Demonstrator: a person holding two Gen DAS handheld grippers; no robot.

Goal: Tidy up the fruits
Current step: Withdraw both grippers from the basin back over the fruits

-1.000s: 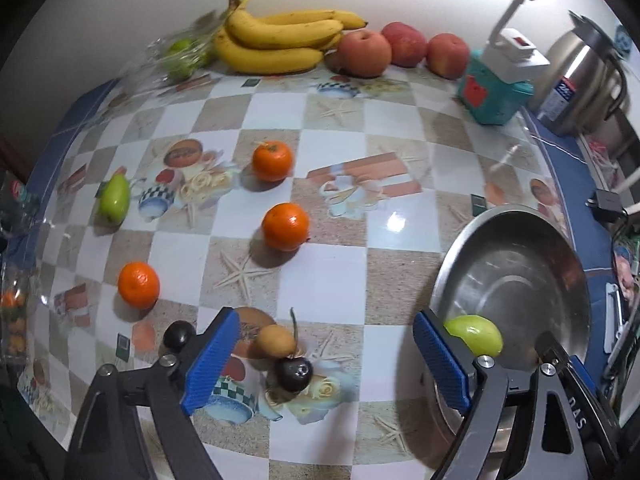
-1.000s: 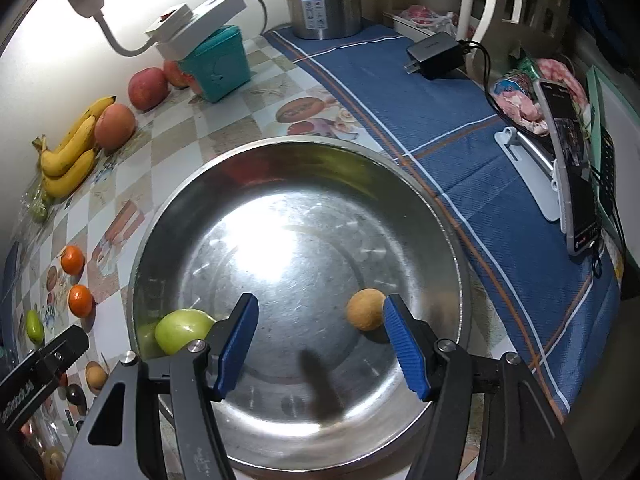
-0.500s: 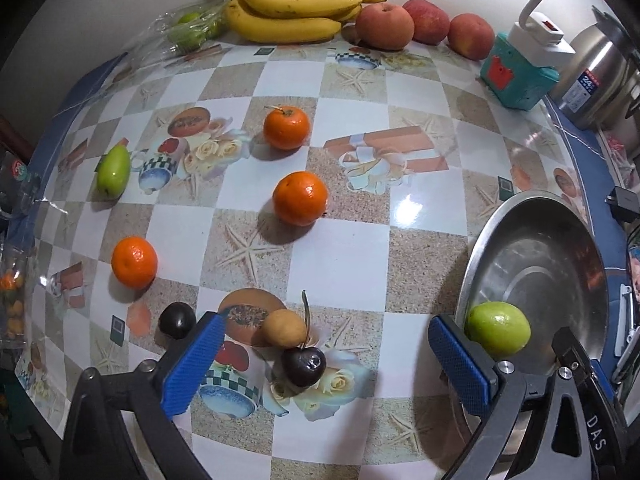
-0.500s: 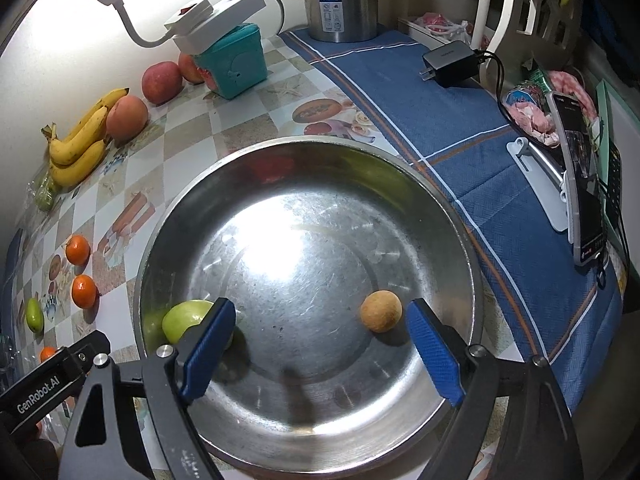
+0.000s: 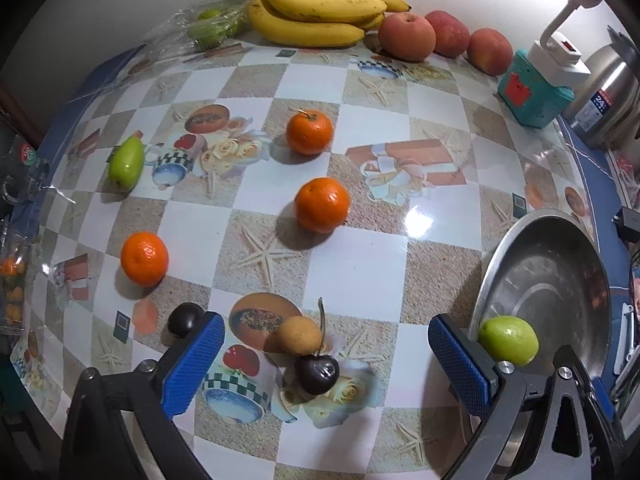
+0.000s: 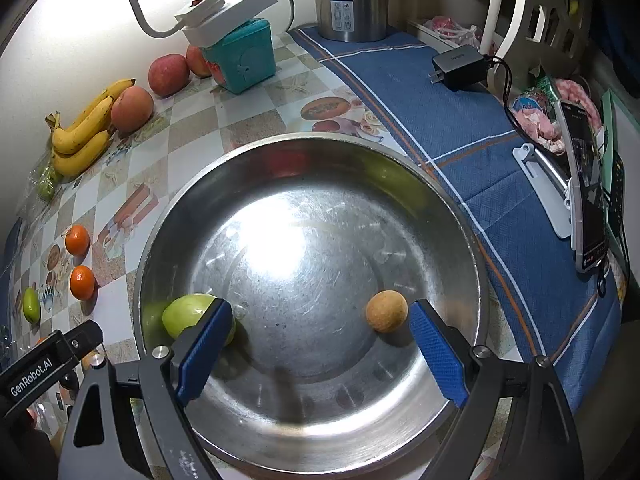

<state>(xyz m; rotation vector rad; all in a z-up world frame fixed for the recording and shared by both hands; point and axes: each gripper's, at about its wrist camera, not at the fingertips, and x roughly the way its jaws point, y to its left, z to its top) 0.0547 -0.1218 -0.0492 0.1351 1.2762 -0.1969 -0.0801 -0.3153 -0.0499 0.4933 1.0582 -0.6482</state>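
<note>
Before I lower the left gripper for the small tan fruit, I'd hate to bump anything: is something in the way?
Nothing stands above the small round tan fruit, but a dark stemmed cherry sits against its near side, between the open left gripper fingers.

The right tongs' blue pad point(image 6: 206, 344) partly hides the green fruit point(image 6: 188, 314).

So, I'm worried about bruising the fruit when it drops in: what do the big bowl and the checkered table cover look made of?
The bowl looks like polished stainless steel: mirror glare, fine scratches, fruit colours reflected in its wall. It is hard, so set fruit down gently. The table cover seems to be glossy printed vinyl or oilcloth, judging by the lamp glint; what lies beneath is not visible.
</note>
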